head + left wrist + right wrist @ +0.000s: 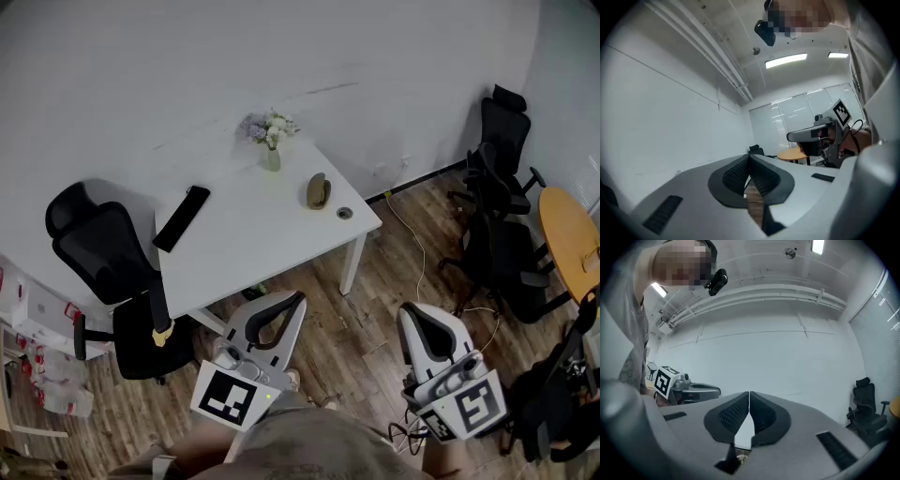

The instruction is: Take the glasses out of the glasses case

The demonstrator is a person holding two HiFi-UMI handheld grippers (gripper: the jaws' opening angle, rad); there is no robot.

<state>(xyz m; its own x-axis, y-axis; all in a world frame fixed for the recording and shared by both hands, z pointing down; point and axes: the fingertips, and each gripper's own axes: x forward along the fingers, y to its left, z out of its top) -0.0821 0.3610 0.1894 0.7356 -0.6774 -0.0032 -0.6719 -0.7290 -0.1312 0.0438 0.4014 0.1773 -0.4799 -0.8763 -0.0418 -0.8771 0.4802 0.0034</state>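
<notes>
A long black glasses case (183, 217) lies closed on the left part of the white table (253, 248); no glasses are in sight. Both grippers hang in front of the table over the wooden floor, well short of the case. My left gripper (300, 297) is shut and holds nothing; its ribbed pads meet in the left gripper view (749, 157). Beside it, my right gripper (410, 309) is shut too and empty, its jaws closed in the right gripper view (749, 393). Each gripper view looks level at the room, not at the table.
On the table stand a small vase of flowers (271, 141), a brownish oval object (318, 190) and a small round thing (344, 213). A black office chair (112, 267) sits at the table's left. More black chairs (502, 216) and a round wooden table (572, 239) are at the right.
</notes>
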